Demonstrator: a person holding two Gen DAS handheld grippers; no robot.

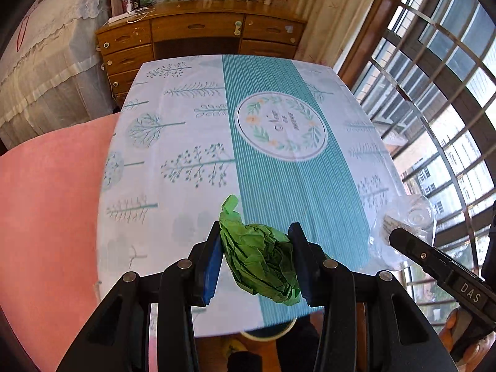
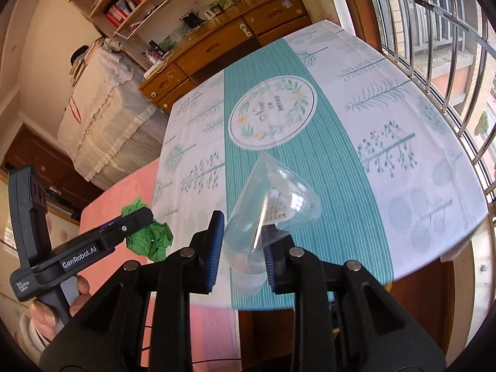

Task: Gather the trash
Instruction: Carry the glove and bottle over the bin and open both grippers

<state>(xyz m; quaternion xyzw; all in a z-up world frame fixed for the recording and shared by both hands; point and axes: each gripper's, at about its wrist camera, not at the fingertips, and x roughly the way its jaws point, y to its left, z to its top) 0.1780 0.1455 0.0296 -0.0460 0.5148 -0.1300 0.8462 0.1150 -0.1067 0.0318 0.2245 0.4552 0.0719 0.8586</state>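
Observation:
A crumpled ball of green paper (image 1: 259, 260) hangs between the blue pads of my left gripper (image 1: 255, 263), which is shut on it above the near edge of the table. The same green paper (image 2: 148, 237) shows at the left of the right wrist view, with the left gripper (image 2: 136, 217) clamped on it. My right gripper (image 2: 243, 248) is shut on a squashed clear plastic bottle (image 2: 272, 198) with a small printed label, also lifted off the table. In the left wrist view the bottle (image 1: 403, 229) and the right gripper (image 1: 393, 235) sit at the right.
The table wears a white and teal cloth (image 1: 279, 117) with tree prints and a round wreath emblem. A pink bed (image 1: 49, 204) lies to its left, a wooden dresser (image 1: 198, 31) stands behind, and a barred window (image 1: 434, 93) runs along the right. A hand (image 2: 46, 307) grips the left tool's handle.

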